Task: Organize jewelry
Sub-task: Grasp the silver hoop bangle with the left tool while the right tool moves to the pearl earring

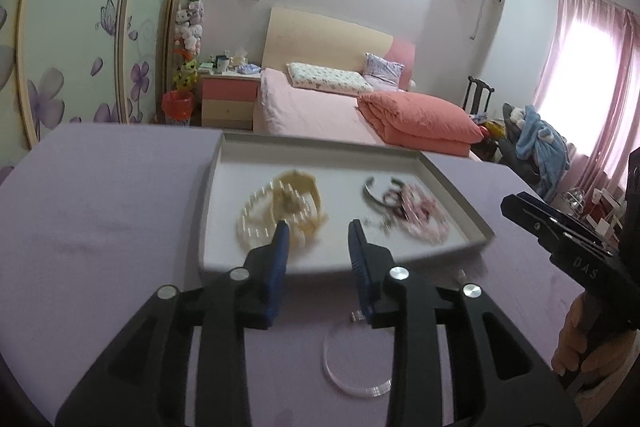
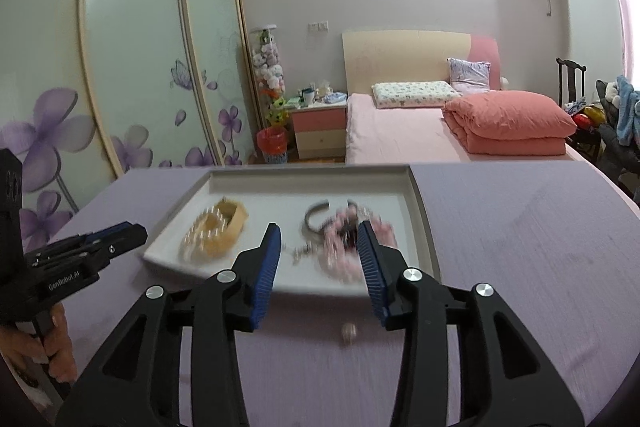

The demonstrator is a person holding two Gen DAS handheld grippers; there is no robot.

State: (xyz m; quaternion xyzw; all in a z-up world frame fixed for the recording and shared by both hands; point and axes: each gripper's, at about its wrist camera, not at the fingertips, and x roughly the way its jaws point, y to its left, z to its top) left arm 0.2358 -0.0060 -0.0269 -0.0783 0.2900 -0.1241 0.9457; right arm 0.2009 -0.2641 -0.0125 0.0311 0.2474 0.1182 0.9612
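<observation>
A white tray (image 1: 452,183) (image 2: 420,203) lies on the purple table. It holds a pearl bracelet (image 1: 250,223) (image 2: 196,231) and a cream bangle (image 1: 308,187) (image 2: 236,217) at left, a silver cuff (image 1: 370,193) (image 2: 312,219) and a pink bead pile (image 1: 424,215) (image 2: 340,243) at right. A clear bangle (image 1: 352,383) lies on the table under my left gripper (image 1: 318,231), which is open and empty at the tray's near edge. My right gripper (image 2: 318,233) is open and empty over the tray's near right part. A small ring (image 2: 348,333) lies on the table below it.
The right gripper (image 1: 560,231) shows at the right of the left wrist view; the left gripper (image 2: 96,243) shows at the left of the right wrist view. Beyond the table stand a bed (image 2: 400,131), a nightstand (image 2: 318,131) and a wardrobe (image 2: 140,47).
</observation>
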